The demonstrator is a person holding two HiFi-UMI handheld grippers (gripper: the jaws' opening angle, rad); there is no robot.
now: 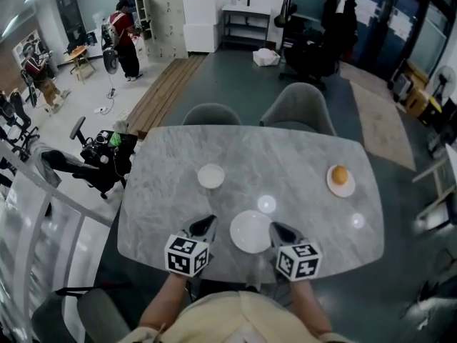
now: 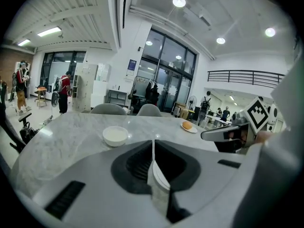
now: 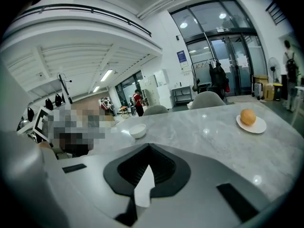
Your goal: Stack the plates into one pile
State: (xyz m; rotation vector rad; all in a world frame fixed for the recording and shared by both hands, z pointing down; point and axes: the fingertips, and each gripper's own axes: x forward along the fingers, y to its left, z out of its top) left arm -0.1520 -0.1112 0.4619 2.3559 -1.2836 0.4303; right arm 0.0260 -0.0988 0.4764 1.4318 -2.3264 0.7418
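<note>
Three white dishes sit apart on the grey marble table (image 1: 300, 156). A flat plate (image 1: 250, 231) lies near the front edge, between my two grippers. A small deep dish (image 1: 211, 176) (image 2: 115, 135) (image 3: 138, 130) stands further in. A plate carrying an orange (image 1: 340, 180) (image 2: 188, 126) (image 3: 250, 120) is at the right. My left gripper (image 1: 211, 220) (image 2: 153, 148) hovers just left of the flat plate, jaws together, only a thin white sliver at the seam. My right gripper (image 1: 275, 226) (image 3: 148, 169) is by the plate's right rim, shut, with nothing seen held.
Two grey chairs (image 1: 298, 107) stand at the table's far side. Ceiling lights make bright spots on the marble (image 1: 266, 204). People stand far off at the left of the room (image 1: 127, 40). The right gripper (image 2: 228, 134) shows in the left gripper view.
</note>
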